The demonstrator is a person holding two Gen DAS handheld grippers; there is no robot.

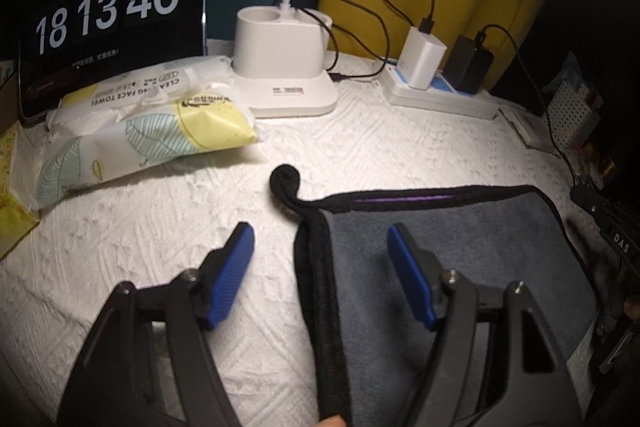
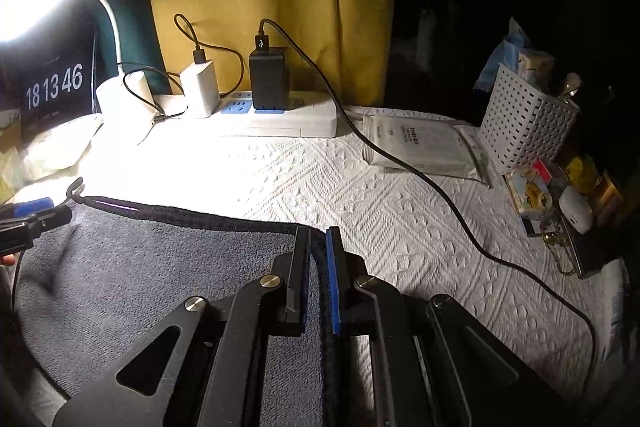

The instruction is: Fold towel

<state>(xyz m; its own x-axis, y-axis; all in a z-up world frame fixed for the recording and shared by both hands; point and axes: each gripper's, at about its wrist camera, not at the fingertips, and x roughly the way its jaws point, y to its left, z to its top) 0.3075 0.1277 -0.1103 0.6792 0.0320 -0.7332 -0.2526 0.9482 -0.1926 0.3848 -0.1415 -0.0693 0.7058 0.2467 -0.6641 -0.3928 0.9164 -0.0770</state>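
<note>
A grey towel (image 1: 472,251) with a black hem and a black hanging loop (image 1: 285,179) lies folded on the white textured table cover. My left gripper (image 1: 320,239) is open, its two blue-padded fingers straddling the towel's left hem. In the right wrist view the towel (image 2: 152,267) fills the lower left. My right gripper (image 2: 318,239) is shut on the towel's right hem, near its far right corner. The left gripper's fingertip (image 2: 34,207) shows at the towel's far left corner.
A pack of face towels (image 1: 136,123), a tablet showing a clock (image 1: 108,11), a white lamp base (image 1: 284,67) and a power strip with chargers (image 1: 440,87) stand at the back. A black cable (image 2: 460,219), a white packet (image 2: 424,147) and a white basket (image 2: 524,123) lie to the right.
</note>
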